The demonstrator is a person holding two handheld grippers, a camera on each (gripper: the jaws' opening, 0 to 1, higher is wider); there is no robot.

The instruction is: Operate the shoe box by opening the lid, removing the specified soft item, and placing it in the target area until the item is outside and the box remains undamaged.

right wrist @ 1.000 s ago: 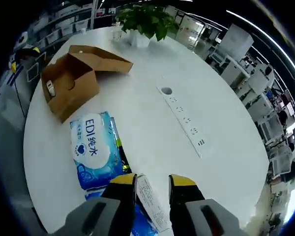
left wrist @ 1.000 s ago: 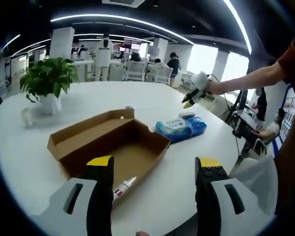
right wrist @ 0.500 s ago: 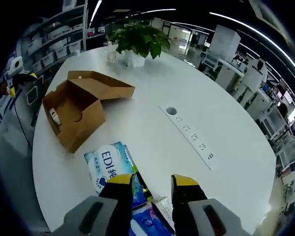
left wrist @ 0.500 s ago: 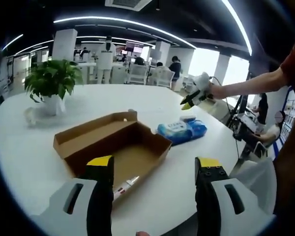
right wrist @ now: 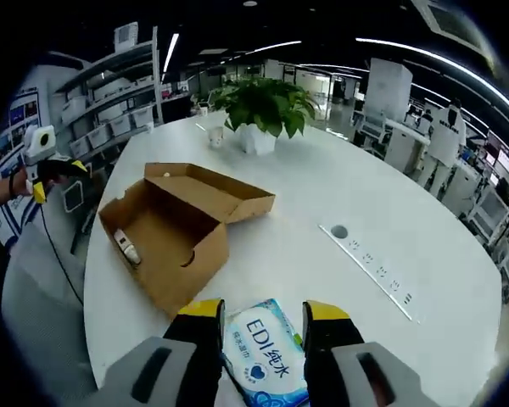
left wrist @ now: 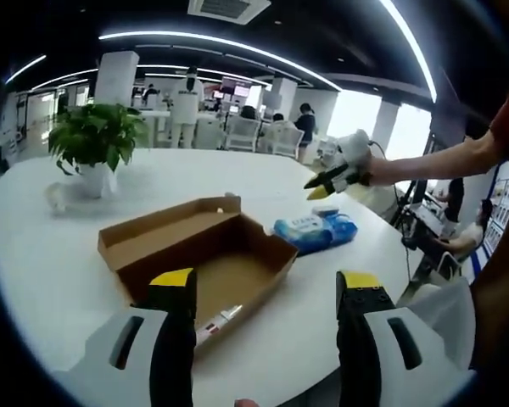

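Wipes pack: soft blue plastic pack of wet wipes (right wrist: 265, 352) with a white label, lying flat on the white round table (right wrist: 382, 212), outside the box; it sits just ahead of the right gripper (right wrist: 263, 312) and shows between its yellow-tipped jaws.
Right gripper: raised above the pack, jaws parted, nothing between them; in the left gripper view it hangs in the air (left wrist: 327, 180) above and beyond the pack (left wrist: 314, 231).
Left gripper: released, jaws wide apart (left wrist: 267, 284), empty, poised just short of the box's near end.
Shoe box: shallow brown corrugated cardboard box (left wrist: 205, 259), lid folded open and lying flat behind it; the thin walls look easy to crease.
Inside the box: small white tube-like item (left wrist: 214, 321) at the near wall; I cannot tell what it is.
Beyond: green leafy plant in a white pot (left wrist: 93, 144); grey power strip (right wrist: 371, 273) set into the table, off to the right gripper's right.
Risk, pack: likely low now, though a careless sweep of the right gripper could nudge the slick pack toward the table edge.
Risk, box: pressing the left gripper's jaws onto the near wall could dent it.
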